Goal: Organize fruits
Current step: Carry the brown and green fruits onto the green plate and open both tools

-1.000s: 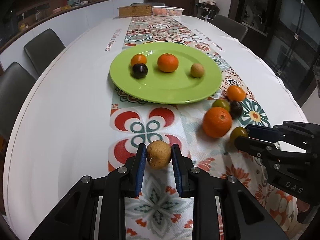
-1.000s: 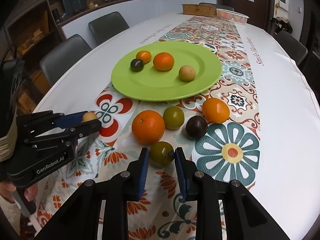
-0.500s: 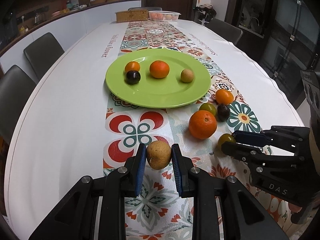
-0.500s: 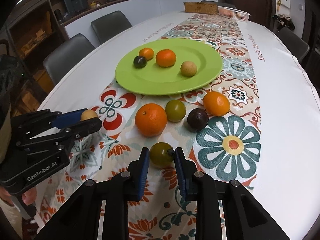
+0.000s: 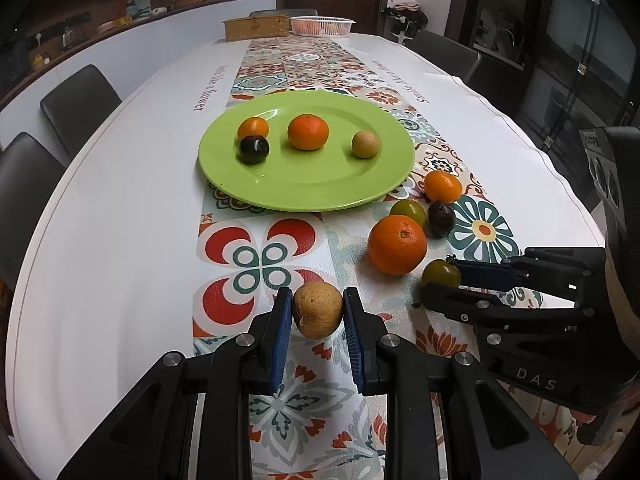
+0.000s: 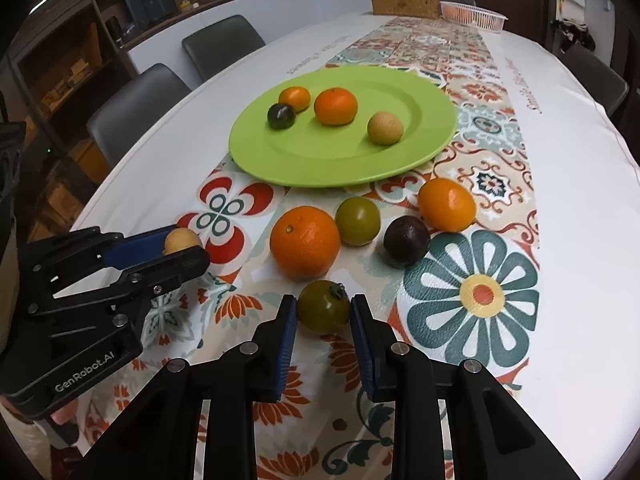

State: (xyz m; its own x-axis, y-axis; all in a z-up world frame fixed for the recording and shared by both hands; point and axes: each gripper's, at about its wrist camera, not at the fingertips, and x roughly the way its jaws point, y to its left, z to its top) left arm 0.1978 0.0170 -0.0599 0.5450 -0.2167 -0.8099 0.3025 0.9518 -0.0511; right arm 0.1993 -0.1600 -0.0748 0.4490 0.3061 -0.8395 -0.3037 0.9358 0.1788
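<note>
My left gripper point(image 5: 317, 300) is shut on a tan round fruit point(image 5: 318, 314), held just above the patterned runner. To its right, my right gripper point(image 6: 324, 300) is shut on a dark green tomato point(image 6: 323, 312). A green plate point(image 5: 304, 196) lies ahead of both and carries a small orange point(image 5: 253, 127), a dark fruit point(image 5: 253, 149), a mandarin point(image 5: 308, 132) and a tan fruit point(image 5: 365, 144). Loose between plate and grippers lie a big orange point(image 6: 304, 242), a green fruit point(image 6: 357, 221), a dark plum-like fruit point(image 6: 406, 242) and a small orange fruit point(image 6: 447, 205).
The white oval table point(image 5: 120, 200) has a tiled runner point(image 5: 304, 64) down its middle. A woven box point(image 5: 256, 27) and a white basket point(image 5: 322, 26) stand at the far end. Dark chairs point(image 5: 78, 100) line both long sides. A hand shows under each gripper.
Both grippers keep their fruit. The right gripper has drawn the green tomato slightly back from the big orange, and both views have tipped up a little.
</note>
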